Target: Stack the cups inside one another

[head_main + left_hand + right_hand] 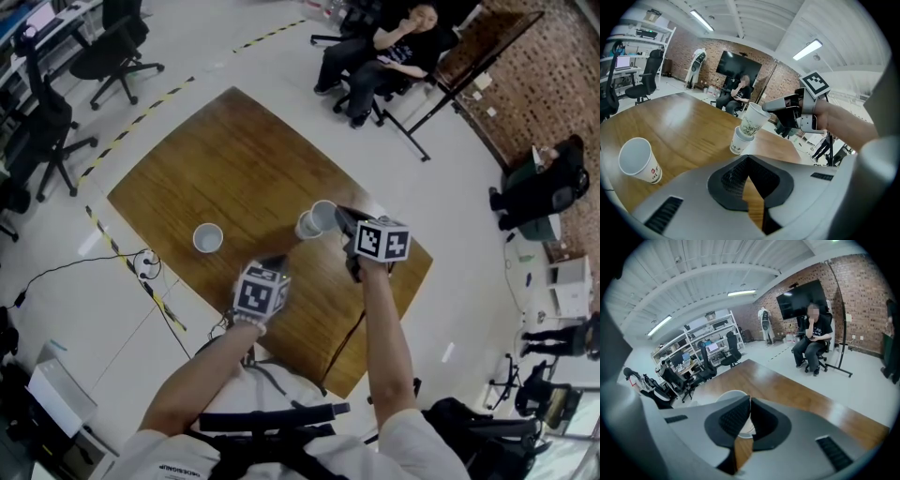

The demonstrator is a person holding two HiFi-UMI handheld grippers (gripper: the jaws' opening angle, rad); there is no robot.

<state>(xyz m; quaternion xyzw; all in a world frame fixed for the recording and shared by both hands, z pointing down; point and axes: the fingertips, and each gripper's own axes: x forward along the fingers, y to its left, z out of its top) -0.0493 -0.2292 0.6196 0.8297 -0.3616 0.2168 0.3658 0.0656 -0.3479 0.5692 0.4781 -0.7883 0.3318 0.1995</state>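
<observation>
Brick walls and office chairs surround a wooden tabletop (216, 159), where the stacking is partly done. The right gripper (339, 217) has its jaws pinched on the rim wall of the upper cup (752, 119). It holds the cup tilted, with the base just entering the mouth of the lower cup (739, 143) standing on the wood. Gripping at the rim leaves the body free to slide in. The tilt probably needs straightening for the cup to seat. The left gripper (747, 159) has its jaws pressed together on nothing, and waits near a third cup (637, 159) that stands apart, likely the next one to nest.
</observation>
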